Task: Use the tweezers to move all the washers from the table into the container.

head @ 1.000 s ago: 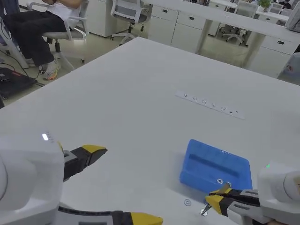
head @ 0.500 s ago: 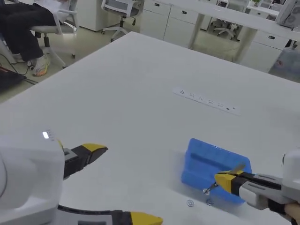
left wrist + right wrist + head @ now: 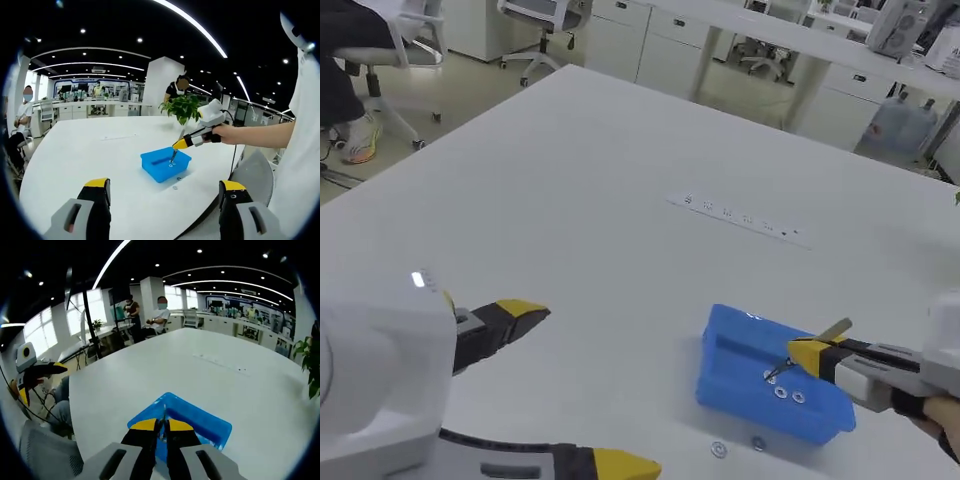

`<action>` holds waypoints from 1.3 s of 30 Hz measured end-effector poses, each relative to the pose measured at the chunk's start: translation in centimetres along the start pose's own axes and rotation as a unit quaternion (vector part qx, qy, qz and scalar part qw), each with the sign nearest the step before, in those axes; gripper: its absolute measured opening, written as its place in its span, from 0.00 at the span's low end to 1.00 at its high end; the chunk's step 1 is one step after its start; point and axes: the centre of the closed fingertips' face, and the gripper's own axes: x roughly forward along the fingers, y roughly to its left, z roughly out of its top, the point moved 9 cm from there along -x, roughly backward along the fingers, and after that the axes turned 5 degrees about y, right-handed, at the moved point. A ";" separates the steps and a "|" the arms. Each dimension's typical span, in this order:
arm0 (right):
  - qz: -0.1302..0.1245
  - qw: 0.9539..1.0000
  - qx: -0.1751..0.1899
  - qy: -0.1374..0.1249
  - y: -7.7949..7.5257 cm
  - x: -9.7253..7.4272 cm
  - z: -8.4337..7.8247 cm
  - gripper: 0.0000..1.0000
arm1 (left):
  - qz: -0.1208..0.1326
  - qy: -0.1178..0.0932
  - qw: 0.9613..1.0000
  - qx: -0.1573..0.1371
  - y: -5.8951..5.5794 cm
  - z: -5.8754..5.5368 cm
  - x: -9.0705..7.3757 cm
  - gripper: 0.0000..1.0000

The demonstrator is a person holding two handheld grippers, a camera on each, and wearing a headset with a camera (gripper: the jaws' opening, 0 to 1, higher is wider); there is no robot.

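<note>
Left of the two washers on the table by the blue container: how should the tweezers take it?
The washer lies flat, so probably pinch its band: one tweezers tip in the hole, one outside the rim, coming from above. Approach from the side away from the container, whose wall stands close behind.

We hold our left hand-held gripper [image 3: 580, 390] low at the left, level, its two yellow-tipped jaws spread wide apart. Our right hand-held gripper [image 3: 810, 355] reaches in from the right with its jaws pinched together on the tweezers [image 3: 778, 372]. Our right hand [image 3: 223, 134] wraps its grip, arm stretched out.
</note>
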 end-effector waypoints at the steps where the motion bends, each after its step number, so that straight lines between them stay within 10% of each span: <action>1: -0.005 1.000 0.002 0.008 -0.6 0.5 -0.1 0.02 | -0.002 0.006 1.000 0.002 0.1 0.0 0.3 0.91; 24: -0.021 0.998 0.016 0.052 -1.9 4.0 -1.5 0.02 | -0.040 0.017 0.999 0.004 1.8 0.3 3.1 0.89; 39: -0.016 0.999 0.035 -0.006 -1.6 1.1 -0.3 0.03 | -0.057 0.028 0.998 0.008 1.8 0.5 4.1 0.89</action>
